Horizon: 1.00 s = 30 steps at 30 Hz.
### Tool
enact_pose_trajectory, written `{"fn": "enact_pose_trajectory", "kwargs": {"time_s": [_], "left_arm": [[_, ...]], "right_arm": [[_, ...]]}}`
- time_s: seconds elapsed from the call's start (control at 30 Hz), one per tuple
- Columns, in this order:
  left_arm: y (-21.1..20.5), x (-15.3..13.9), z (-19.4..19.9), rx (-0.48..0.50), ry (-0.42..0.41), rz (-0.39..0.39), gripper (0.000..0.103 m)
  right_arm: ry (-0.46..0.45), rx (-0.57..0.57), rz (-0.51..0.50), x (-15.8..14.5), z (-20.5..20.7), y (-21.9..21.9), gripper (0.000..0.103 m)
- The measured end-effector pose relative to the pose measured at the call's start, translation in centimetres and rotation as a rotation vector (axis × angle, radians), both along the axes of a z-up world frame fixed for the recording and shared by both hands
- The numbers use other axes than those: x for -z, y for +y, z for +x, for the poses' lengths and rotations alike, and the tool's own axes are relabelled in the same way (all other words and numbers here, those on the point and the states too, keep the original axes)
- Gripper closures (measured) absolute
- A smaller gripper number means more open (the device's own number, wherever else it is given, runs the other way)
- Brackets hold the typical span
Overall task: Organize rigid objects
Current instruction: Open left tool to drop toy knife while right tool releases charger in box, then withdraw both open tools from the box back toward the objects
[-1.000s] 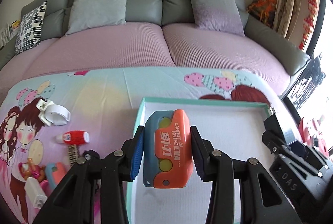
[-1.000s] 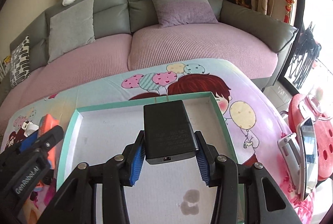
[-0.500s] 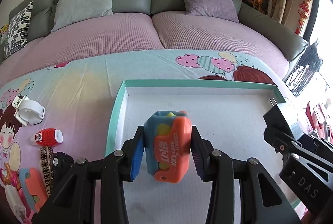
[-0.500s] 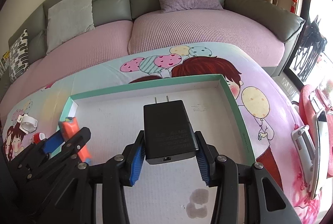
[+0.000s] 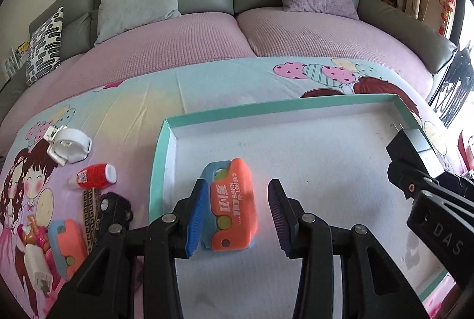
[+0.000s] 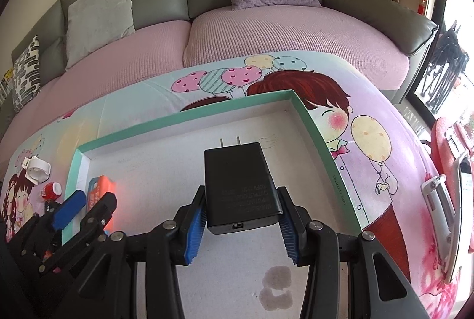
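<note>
A white tray with a teal rim (image 5: 266, 108) lies on the cartoon cloth; it also shows in the right wrist view (image 6: 189, 114). My left gripper (image 5: 237, 218) is open around the orange and blue carrot knife (image 5: 232, 206), which lies on the tray floor near the left wall and also shows in the right wrist view (image 6: 99, 188). My right gripper (image 6: 241, 225) is shut on a black charger (image 6: 240, 188) with its prongs pointing away, held low over the tray's right half; the charger also shows in the left wrist view (image 5: 414, 147).
Left of the tray lie a white strap piece (image 5: 69, 145), a red and white bottle (image 5: 94, 176), a patterned bar (image 5: 90, 209), a black item (image 5: 114, 209), a second orange and blue knife (image 5: 66, 245) and a white plug (image 5: 37, 268). A sofa (image 5: 237, 31) stands behind.
My left gripper lowered the carrot knife into the tray and opened, so the knife now lies free on the tray floor. My right gripper moved lower over the tray with the charger.
</note>
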<state>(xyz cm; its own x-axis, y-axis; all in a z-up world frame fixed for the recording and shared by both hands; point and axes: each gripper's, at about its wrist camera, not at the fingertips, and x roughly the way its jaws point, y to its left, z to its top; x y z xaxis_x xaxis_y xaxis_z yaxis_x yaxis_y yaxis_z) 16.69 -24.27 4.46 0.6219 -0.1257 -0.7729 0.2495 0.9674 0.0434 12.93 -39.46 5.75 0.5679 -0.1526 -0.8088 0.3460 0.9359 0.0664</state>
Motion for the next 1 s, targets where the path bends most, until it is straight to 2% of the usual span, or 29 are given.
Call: {"fn": "enact_pose_trajectory", "kwargs": {"time_s": [0.2, 0.33, 0.47, 0.53, 0.6, 0.7, 0.77, 0.87, 1.0], "left_arm": [[1.8, -0.3, 0.4, -0.046, 0.013, -0.046, 0.059], [2.1, -0.4, 0.6, -0.029, 0.049, -0.069, 0.059], [1.9, -0.9, 0.4, -0.014, 0.054, -0.059, 0.056], [2.1, -1.4, 0.2, -0.014, 0.050, -0.077, 0.048], [2.3, -2.2, 0.0, -0.013, 0.037, -0.099, 0.043], [2.5, -2.9, -0.2, -0.015, 0.025, -0.105, 0.040], [2.8, -3.4, -0.3, -0.020, 0.016, -0.117, 0.028], [3.7, -4.3, -0.4, -0.046, -0.009, -0.150, 0.017], [5.3, -4.7, -0.1, -0.111, -0.021, -0.148, 0.016]], "right_arm": [[0.005, -0.037, -0.006, 0.1, 0.3, 1.1, 0.055], [0.005, -0.060, -0.026, 0.0, 0.5, 2.0, 0.054], [0.015, -0.061, -0.038, 0.0, 0.6, 2.2, 0.054], [0.011, -0.059, -0.040, -0.2, 0.5, 2.3, 0.049], [0.004, -0.053, -0.049, -0.4, 0.4, 2.2, 0.039], [0.005, -0.052, -0.049, -0.5, 0.4, 2.2, 0.039], [0.004, -0.050, -0.052, -0.6, 0.3, 2.2, 0.036], [-0.007, -0.047, -0.053, -0.8, 0.3, 2.0, 0.026], [-0.023, -0.035, -0.028, -0.9, 0.1, 1.8, 0.011]]}}
